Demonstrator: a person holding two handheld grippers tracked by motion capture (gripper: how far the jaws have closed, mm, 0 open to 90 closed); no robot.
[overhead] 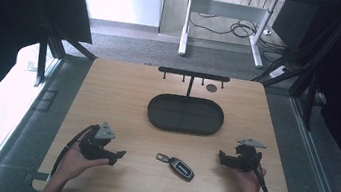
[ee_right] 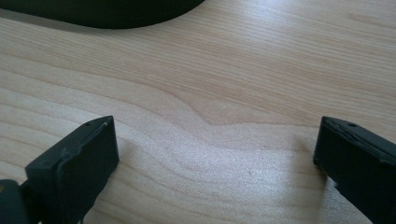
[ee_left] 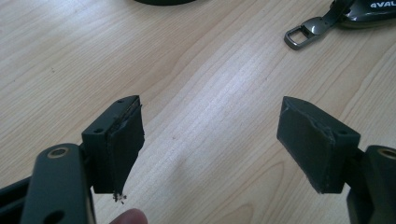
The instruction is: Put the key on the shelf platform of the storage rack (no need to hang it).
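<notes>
Car key fob (overhead: 177, 166) lying on the wooden table (overhead: 118, 93) at lower centre of the high view, between left gripper (overhead: 118, 155) and right gripper (overhead: 221, 156), both with jaws spread wide and empty, black oval tray (overhead: 185, 114) above it at mid-frame.

Bright daylight from the far end and the left in the high view, blown out to white there; deep black at both upper corners. Soft and slightly grainy throughout. Even, diffuse light on the surface (overhead: 123, 94) beyond both tongs. In the gripper views, sharp wood grain between the pads, faint soft shadows beside them, mild glare ahead of the right tongs (ee_right: 215, 158).
</notes>
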